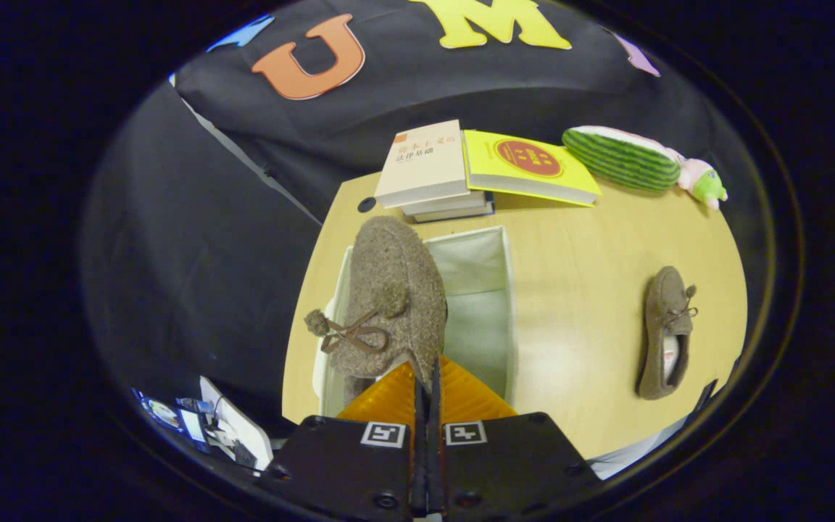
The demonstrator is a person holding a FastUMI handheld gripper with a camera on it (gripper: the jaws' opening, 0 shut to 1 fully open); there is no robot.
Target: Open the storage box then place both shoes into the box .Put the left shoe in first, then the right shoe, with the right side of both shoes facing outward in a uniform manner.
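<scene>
Presently: gripper (426,377) pinched shut on fuzzy slipper (392,297) above open box (508,304); second slipper (665,333) lay on table (577,261).

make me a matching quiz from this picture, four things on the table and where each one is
Things:
1. fuzzy shoe
2. second shoe
3. yellow book
4. watermelon plush

Places:
A. lying flat on the bare table, right of the storage box
B. held in the gripper, jaws pinched on its edge, over the open box
C. far right, by the black cloth
D. beside the stack of books

Pairs: 1-B, 2-A, 3-D, 4-C
</scene>
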